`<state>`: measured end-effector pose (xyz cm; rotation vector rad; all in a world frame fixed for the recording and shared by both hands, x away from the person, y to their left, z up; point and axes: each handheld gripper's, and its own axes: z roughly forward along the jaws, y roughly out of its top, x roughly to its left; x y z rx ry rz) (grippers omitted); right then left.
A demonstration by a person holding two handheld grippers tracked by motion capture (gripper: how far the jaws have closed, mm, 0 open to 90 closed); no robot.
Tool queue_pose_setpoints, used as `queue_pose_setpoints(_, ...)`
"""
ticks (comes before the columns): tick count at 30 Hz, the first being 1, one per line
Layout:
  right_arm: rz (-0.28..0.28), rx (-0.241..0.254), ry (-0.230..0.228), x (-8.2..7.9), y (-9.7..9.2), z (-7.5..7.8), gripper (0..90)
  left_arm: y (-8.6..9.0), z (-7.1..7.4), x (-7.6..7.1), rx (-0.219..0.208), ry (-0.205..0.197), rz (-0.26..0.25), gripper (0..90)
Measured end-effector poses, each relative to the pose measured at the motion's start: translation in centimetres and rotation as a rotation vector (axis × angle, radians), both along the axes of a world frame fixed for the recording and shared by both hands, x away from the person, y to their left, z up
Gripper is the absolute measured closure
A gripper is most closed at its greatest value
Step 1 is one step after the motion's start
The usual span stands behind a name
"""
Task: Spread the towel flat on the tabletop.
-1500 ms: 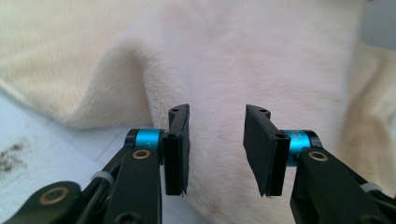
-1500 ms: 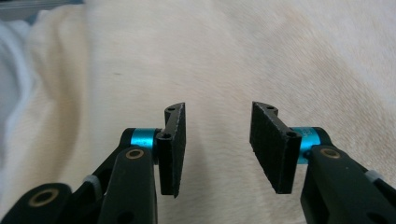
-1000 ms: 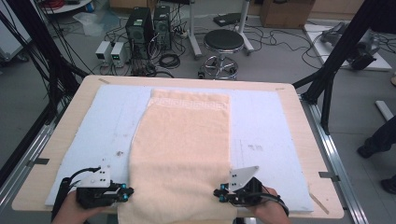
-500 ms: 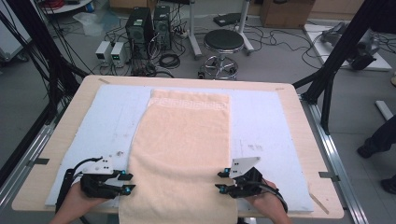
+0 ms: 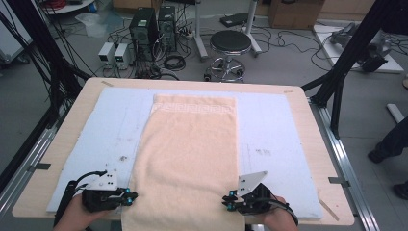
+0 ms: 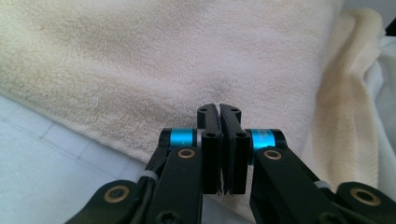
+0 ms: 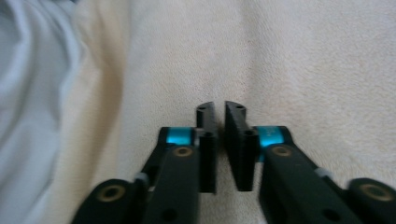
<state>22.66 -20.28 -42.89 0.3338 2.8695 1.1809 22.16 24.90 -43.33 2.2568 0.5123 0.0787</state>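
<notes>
A cream towel (image 5: 190,154) lies lengthwise down a pale blue mat (image 5: 274,130), its patterned end far from me. My left gripper (image 5: 133,196) rests at the towel's near left edge. In the left gripper view the left gripper (image 6: 219,108) has just closed, jaws together over the towel (image 6: 140,60), with a small pucker of cloth at the tips. My right gripper (image 5: 225,202) sits at the near right edge. In the right gripper view the right gripper (image 7: 218,106) has just been closing. A narrow gap remains between its jaws, and the towel (image 7: 289,60) lies under and beyond them.
The mat covers most of a wooden table (image 5: 72,120). Behind the table stand a round stool (image 5: 231,43) and computer towers (image 5: 151,24) among floor cables. Black frame legs (image 5: 346,62) rise at the far right. A person's leg (image 5: 392,139) shows at the right edge.
Both grippers have edged slightly inward to the towel's near side edges. The towel lies as before.
</notes>
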Motion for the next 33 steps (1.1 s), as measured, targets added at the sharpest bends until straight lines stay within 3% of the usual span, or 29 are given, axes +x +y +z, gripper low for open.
queue_pose_setpoints(3, -0.049, 0.035, -0.023, -0.2, -0.8, 0.4, 68.0, 0.4, 0.3, 0.0, -0.034, 0.003, 0.01, 82.5)
queue_pose_setpoints(7, -0.127, 0.013, -0.043, 0.5, -1.6, 0.2, 65.2, 0.7, 0.7, 0.4, -0.051, -0.019, 0.039, 71.2)
queue_pose_setpoints(17, -0.213, 0.081, -0.065, 3.3, -1.7, 1.1, 51.9, 0.7, 2.0, 2.7, -0.131, -0.054, 0.106, 57.7)
queue_pose_setpoints(26, -0.313, 0.11, -0.086, 6.0, -2.2, 2.2, 40.7, -0.5, 2.4, 5.2, -0.147, -0.064, 0.161, 44.3)
queue_pose_setpoints(33, -0.34, 0.102, -0.086, 8.3, -2.0, 2.8, 31.3, -0.9, 2.6, 7.0, -0.156, -0.066, 0.223, 37.0)
